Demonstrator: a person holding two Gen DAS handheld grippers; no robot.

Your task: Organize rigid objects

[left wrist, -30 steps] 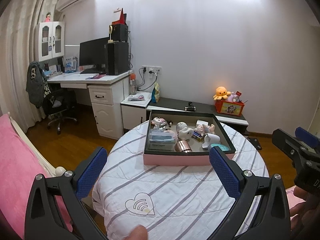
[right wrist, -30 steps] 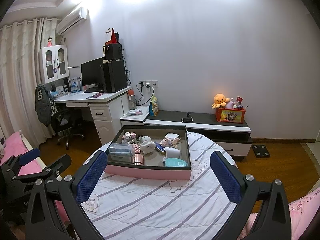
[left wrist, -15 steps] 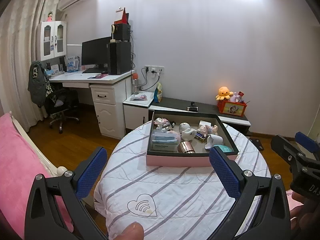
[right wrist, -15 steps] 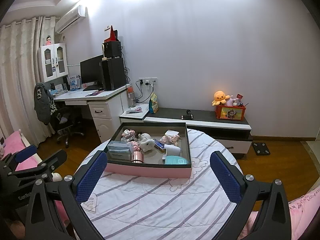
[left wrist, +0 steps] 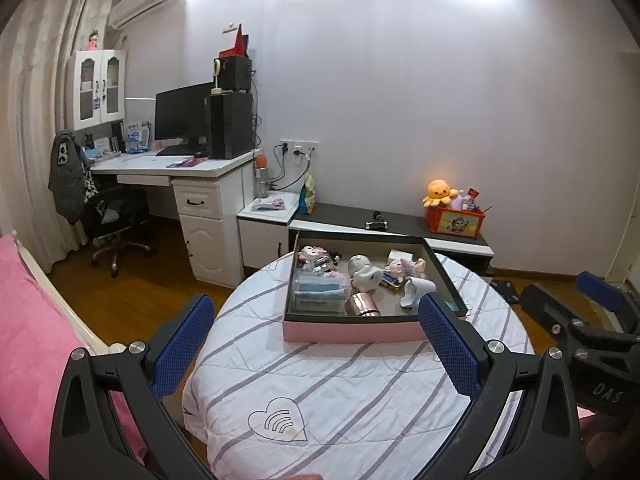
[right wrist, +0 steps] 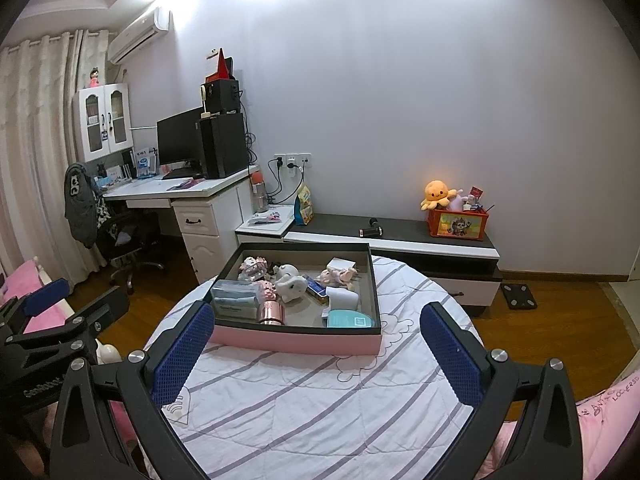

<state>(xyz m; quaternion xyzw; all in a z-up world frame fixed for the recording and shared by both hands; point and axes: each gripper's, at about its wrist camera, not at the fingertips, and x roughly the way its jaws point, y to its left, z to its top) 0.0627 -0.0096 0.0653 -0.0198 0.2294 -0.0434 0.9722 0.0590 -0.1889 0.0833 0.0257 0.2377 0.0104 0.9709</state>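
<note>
Jaws spread on 2 grippers, left gripper [left wrist: 316,344], right gripper [right wrist: 316,350], 1 pink tray [right wrist: 296,342]

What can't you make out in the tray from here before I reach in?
- Left wrist view: the teal item in the tray is almost wholly hidden behind the left gripper's finger.
- Both views: the label on the clear box is too small to read.
- Right wrist view: the near wall hides the copper cup's base.
- Small figures at the back: too small to identify.
</note>
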